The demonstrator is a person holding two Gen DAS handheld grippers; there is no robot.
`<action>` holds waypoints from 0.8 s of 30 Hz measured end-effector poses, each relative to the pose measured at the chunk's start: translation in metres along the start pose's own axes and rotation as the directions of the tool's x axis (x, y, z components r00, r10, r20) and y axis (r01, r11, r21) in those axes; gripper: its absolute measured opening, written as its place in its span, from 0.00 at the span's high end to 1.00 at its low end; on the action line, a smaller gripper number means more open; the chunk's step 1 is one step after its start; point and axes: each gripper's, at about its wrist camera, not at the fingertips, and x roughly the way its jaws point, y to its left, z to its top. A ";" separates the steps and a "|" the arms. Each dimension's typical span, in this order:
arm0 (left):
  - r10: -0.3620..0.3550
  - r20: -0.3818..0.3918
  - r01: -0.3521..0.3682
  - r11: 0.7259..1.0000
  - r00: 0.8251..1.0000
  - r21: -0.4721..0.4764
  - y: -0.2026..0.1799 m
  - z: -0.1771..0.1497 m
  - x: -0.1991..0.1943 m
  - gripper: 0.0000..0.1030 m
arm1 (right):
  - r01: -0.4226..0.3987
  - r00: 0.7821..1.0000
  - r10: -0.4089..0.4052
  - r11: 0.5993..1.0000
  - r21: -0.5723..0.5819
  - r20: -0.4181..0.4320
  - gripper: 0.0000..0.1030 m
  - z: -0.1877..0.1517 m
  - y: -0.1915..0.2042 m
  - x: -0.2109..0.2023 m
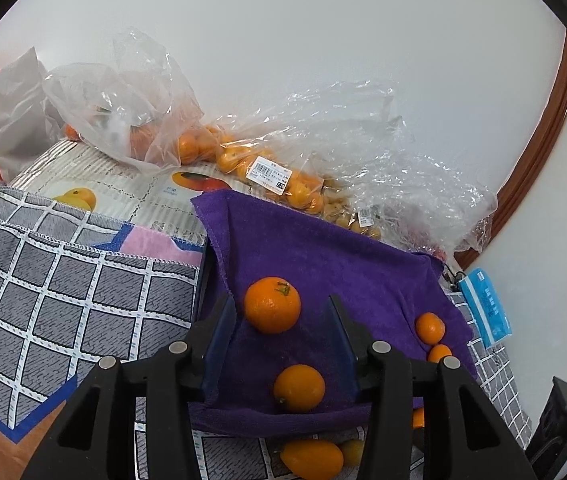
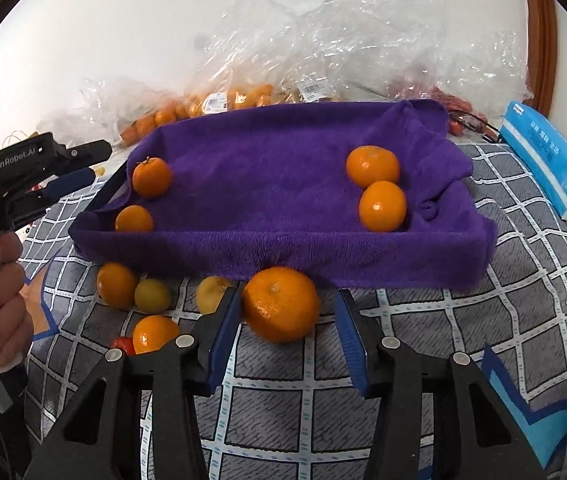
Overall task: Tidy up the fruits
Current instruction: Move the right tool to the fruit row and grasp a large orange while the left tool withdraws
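A tray lined with a purple towel (image 1: pixel 323 248) (image 2: pixel 267 168) holds several oranges. In the left wrist view my left gripper (image 1: pixel 281 308) is open over the tray, with one orange (image 1: pixel 272 305) lying between its fingertips and another (image 1: pixel 299 388) nearer the camera. In the right wrist view my right gripper (image 2: pixel 288 300) is open around a large orange (image 2: pixel 280 304) that rests on the checked cloth (image 2: pixel 483 320) in front of the tray; the left finger touches it. Two oranges (image 2: pixel 373 166) (image 2: pixel 382 206) sit at the tray's right. The left gripper (image 2: pixel 71 168) shows at the tray's left end.
Loose oranges (image 2: pixel 116 285) and small yellow fruits (image 2: pixel 152 296) lie on the cloth left of the right gripper. Clear plastic bags of oranges (image 1: pixel 239 156) stand behind the tray against the wall. A blue tissue pack (image 2: pixel 547 160) lies at the right.
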 end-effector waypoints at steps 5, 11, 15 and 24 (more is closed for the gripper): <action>0.009 0.002 -0.009 1.000 1.000 0.004 0.000 0.000 0.001 0.57 | 0.005 1.000 -0.005 1.000 -0.017 0.007 0.62 -0.001 0.001 -0.004; -0.002 -0.009 0.002 1.000 1.000 -0.002 -0.001 -0.001 0.002 0.57 | 0.026 1.000 -0.026 1.000 0.009 0.003 0.61 -0.009 -0.018 -0.021; -0.005 0.014 0.005 1.000 1.000 0.016 -0.005 -0.002 -0.004 0.57 | 0.013 1.000 -0.013 1.000 0.025 -0.016 0.59 -0.015 -0.025 -0.018; 0.008 -0.021 -0.008 1.000 1.000 0.009 0.000 -0.009 0.004 0.57 | 0.065 0.998 -0.065 0.998 -0.005 -0.010 0.60 -0.013 -0.022 -0.009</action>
